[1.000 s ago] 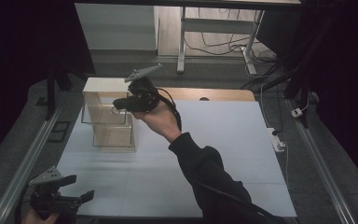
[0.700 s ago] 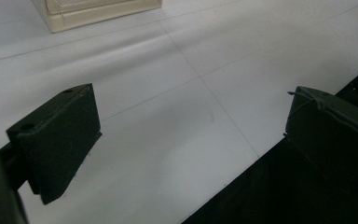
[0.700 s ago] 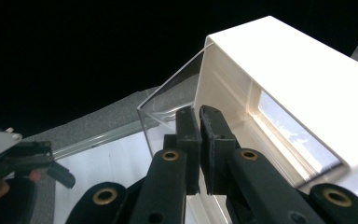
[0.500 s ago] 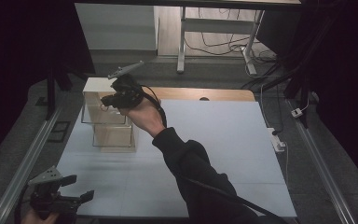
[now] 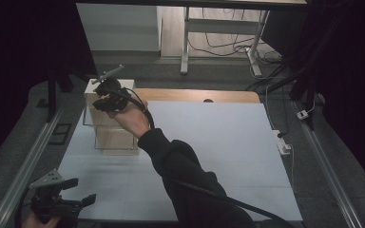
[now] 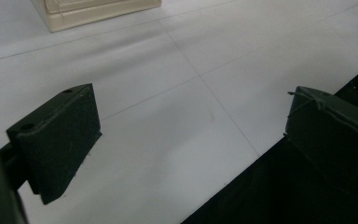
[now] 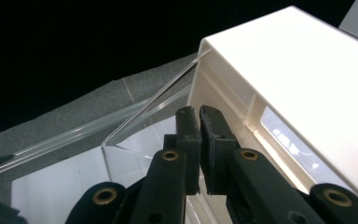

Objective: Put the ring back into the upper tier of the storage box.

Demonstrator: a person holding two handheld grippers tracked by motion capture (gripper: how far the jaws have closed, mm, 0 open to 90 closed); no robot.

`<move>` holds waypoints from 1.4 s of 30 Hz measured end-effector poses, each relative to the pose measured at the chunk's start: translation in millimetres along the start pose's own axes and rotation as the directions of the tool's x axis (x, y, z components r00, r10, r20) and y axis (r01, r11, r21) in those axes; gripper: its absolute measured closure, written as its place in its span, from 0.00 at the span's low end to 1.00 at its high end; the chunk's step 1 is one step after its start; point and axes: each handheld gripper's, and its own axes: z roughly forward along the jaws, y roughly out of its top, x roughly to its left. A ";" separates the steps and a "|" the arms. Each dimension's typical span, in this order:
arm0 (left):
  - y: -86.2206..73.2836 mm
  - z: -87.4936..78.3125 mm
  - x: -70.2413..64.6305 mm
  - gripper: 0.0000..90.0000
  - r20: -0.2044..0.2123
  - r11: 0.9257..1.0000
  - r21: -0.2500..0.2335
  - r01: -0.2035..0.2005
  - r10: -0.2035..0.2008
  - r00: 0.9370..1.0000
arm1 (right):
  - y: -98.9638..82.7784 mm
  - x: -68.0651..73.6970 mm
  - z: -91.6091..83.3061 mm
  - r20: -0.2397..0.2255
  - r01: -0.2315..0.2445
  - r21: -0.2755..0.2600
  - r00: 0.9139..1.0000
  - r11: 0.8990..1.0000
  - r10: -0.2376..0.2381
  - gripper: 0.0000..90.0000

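A clear-walled box with a cream base and a white upper part stands at the table's far left. My right gripper hovers over its top, reached across from the right by a dark-sleeved arm. In the right gripper view the jaws are shut with nothing between them, just beside the white part and above the clear wall. At the near left corner my left gripper is held low, jaws wide open over the bare pale mat. The box's cream base lies ahead of it.
The pale mat covers the table, with a wooden strip at its far edge. Metal rails run along both sides. A power strip lies at the right edge. Desk legs and cables are beyond the table.
My right hand has moved left and slightly down, from beside the box's right side to over its top left. The left gripper has stayed put.
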 end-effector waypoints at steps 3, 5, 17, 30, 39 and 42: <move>-0.1 0.1 -0.2 0.03 0.002 1.000 0.000 0.003 -0.003 1.000 | -0.1 1.5 5.0 0.014 0.010 0.018 1.000 1.000 -0.011 0.96; -0.1 0.2 -0.4 0.03 0.002 1.000 -0.001 0.004 -0.004 1.000 | -0.5 1.8 8.8 0.024 0.013 0.036 1.000 0.999 -0.014 0.96; 0.1 0.5 -0.9 0.03 -0.005 1.000 0.002 -0.001 0.001 1.000 | -3.1 3.4 8.8 0.025 0.038 0.020 0.999 0.999 -0.039 0.83; 0.1 0.4 -0.8 0.03 -0.006 1.000 0.004 -0.004 0.004 1.000 | 0.4 7.1 -4.4 -0.022 0.025 0.010 0.999 1.000 -0.025 0.65; 0.2 0.8 -0.9 0.03 -0.004 1.000 0.005 -0.005 0.005 1.000 | -1.3 6.8 -20.4 -0.048 0.021 -0.008 0.999 1.000 -0.021 0.52; 0.3 1.0 -1.1 0.03 -0.004 1.000 0.005 -0.001 0.001 1.000 | -1.8 5.4 -26.8 -0.053 0.010 -0.018 0.999 1.000 -0.011 0.49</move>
